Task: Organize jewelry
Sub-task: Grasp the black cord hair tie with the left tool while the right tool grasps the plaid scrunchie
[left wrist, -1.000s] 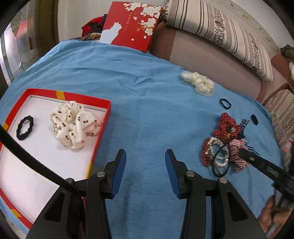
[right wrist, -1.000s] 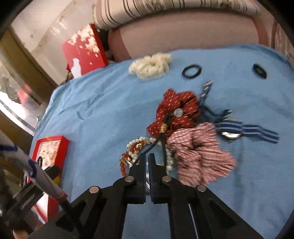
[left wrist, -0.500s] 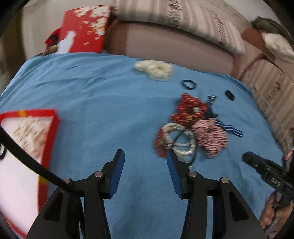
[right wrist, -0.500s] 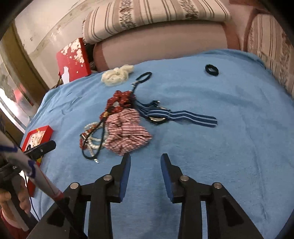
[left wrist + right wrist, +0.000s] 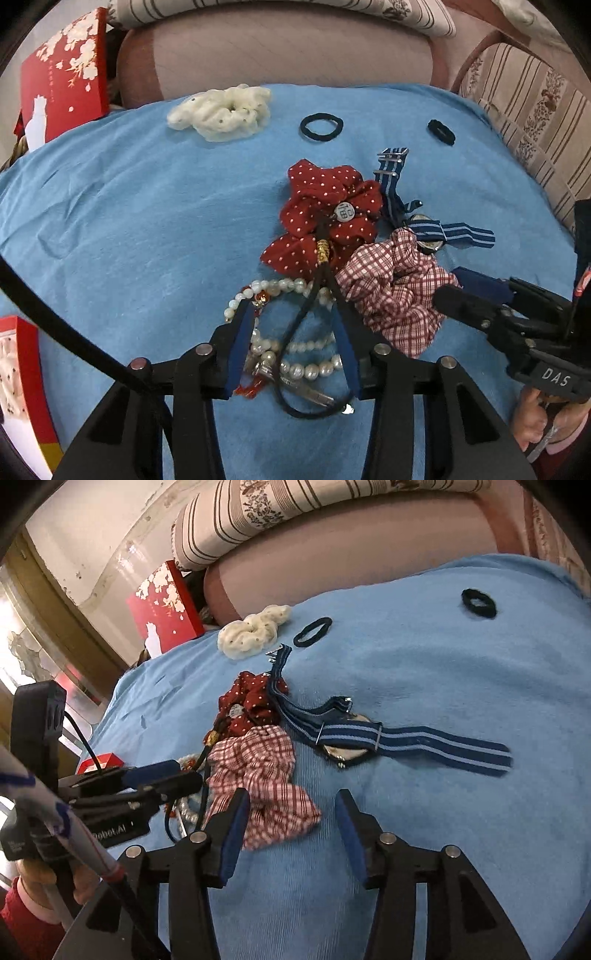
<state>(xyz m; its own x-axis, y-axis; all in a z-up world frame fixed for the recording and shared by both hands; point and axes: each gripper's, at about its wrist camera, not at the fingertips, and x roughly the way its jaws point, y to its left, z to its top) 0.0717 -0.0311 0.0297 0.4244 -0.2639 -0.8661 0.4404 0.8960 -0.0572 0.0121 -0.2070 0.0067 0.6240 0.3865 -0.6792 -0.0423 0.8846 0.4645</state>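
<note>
A jewelry pile lies on the blue cloth [image 5: 147, 229]. My left gripper [image 5: 291, 306] straddles the pearl bracelets [image 5: 295, 347] and a black cord [image 5: 321, 254]; its jaws are closing, but the pads do not press on anything. Just beyond lie a red dotted scrunchie [image 5: 325, 221] and a checked scrunchie [image 5: 395, 288]. My right gripper [image 5: 291, 797] is opening, with the checked scrunchie's [image 5: 262, 771] edge by its left finger. A watch on a blue striped strap [image 5: 406, 738] lies ahead of it. In the right wrist view the left gripper [image 5: 184, 773] comes in from the left.
A white scrunchie [image 5: 221, 110], a black hair tie [image 5: 321, 127] and a small black tie [image 5: 441, 132] lie farther back. The red tray [image 5: 22, 387] shows at the left edge. A red flowered box lid [image 5: 62, 74] leans behind, against sofa cushions [image 5: 280, 48].
The left gripper swung from the tray over to the jewelry pile and came down around the pearls. The right gripper went from shut to open and backed off to the pile's right side.
</note>
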